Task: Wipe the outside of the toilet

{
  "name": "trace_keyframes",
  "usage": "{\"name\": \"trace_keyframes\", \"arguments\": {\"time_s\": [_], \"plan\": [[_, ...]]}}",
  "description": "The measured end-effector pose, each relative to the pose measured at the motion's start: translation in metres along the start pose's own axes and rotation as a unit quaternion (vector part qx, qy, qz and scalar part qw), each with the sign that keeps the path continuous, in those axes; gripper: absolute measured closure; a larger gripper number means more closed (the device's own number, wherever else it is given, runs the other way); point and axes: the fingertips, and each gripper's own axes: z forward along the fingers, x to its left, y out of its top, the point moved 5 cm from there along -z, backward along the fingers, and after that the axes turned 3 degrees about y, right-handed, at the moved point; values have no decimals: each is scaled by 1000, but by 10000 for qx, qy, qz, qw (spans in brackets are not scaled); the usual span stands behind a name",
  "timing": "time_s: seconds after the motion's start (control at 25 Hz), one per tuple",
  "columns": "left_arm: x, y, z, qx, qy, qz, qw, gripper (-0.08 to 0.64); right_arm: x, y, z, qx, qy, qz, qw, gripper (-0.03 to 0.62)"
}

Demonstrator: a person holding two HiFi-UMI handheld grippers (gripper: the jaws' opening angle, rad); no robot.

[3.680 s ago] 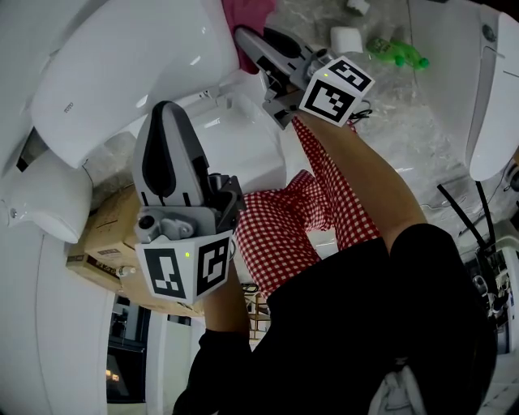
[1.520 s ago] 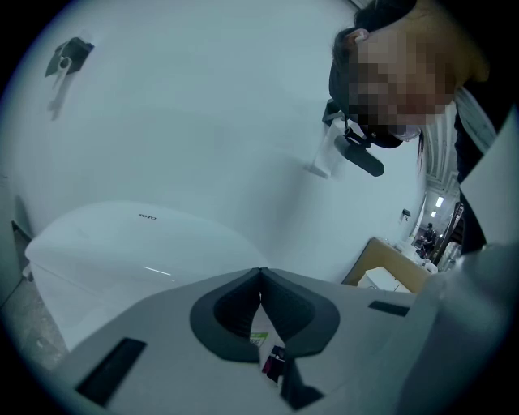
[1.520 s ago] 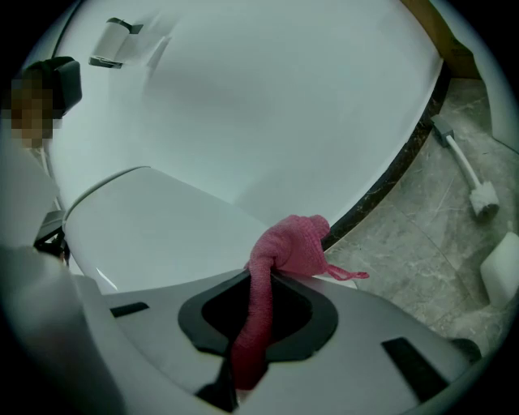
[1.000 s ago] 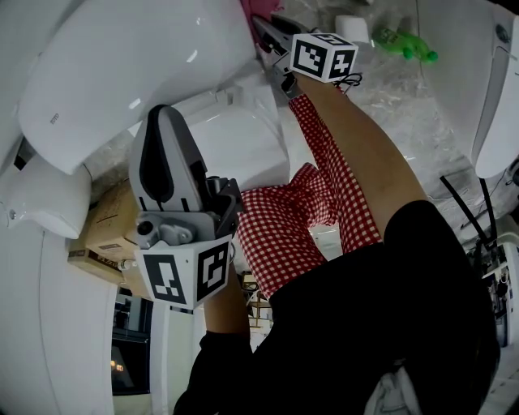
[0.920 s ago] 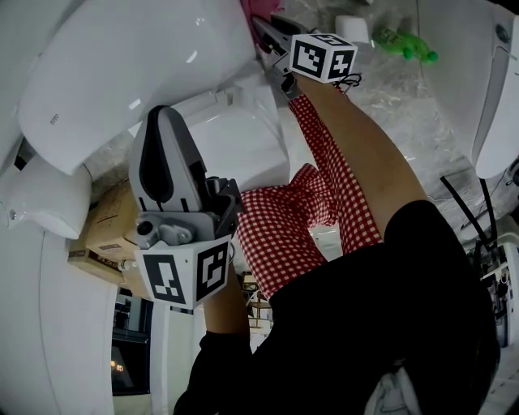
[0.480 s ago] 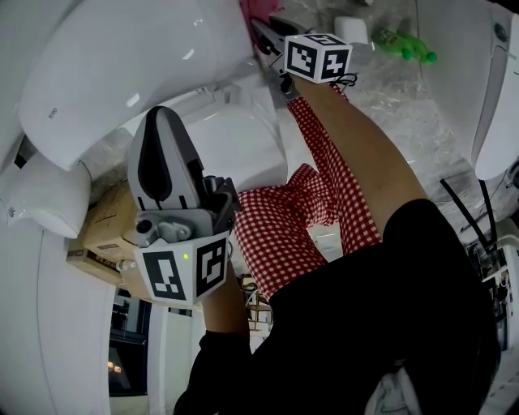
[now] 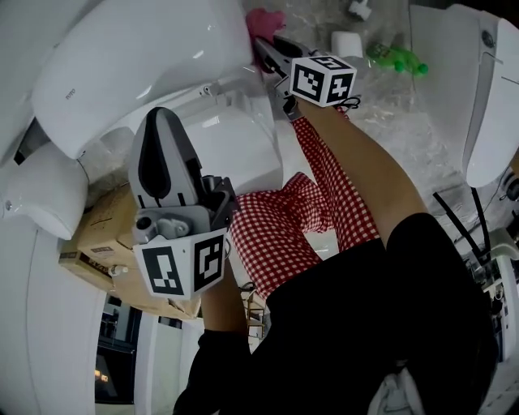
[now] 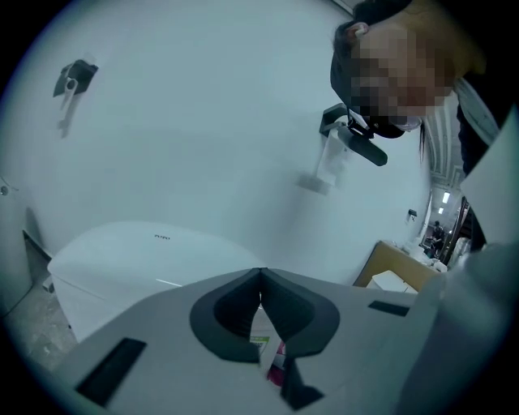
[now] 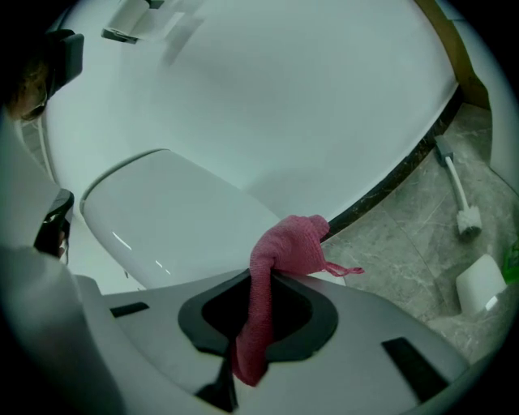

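Observation:
The white toilet [image 7: 138, 65] fills the upper left of the head view, with its lid down. My right gripper [image 7: 268, 50] reaches along the toilet's far side, shut on a pink cloth [image 7: 263, 23]. In the right gripper view the pink cloth [image 9: 284, 251] hangs from the closed jaws of the right gripper [image 9: 272, 280], bunched just past the toilet's rim [image 9: 162, 219]; I cannot tell whether it touches. My left gripper [image 7: 162, 121] points up beside the toilet body [image 7: 235, 146]. In the left gripper view the left gripper [image 8: 261, 277] is shut, its tips meeting, held apart from the toilet [image 8: 138, 251].
A green bottle [image 7: 397, 55] and a white roll [image 7: 347, 40] lie on the grey floor. A toilet brush [image 9: 458, 203] lies near the wall. Another white toilet [image 7: 478, 97] stands at the right. A cardboard box [image 7: 97, 243] sits under my left gripper.
My right gripper has moved up and farther along the toilet with the pink cloth. The view has shifted slightly, showing more of the cloth. The left gripper has barely moved.

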Motion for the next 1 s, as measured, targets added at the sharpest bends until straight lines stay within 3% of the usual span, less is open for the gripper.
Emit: {"name": "trace_keyframes", "arguments": {"time_s": [0.24,0.6,0.76,1.0], "plan": [[1,23,-17,-290,116,86,9995,551,27,34,-21,-7,86,-560,9984,538],[-10,51,-33,-370,147,408,9984,551,78,88,-65,-143,211,-1110,9935,538],[-14,73,-41,-546,319,494,9968,551,114,116,-80,-114,491,-1701,9841,538],[-25,106,-48,-739,276,511,9956,551,176,161,-99,-167,1141,-2421,9634,538]]}}
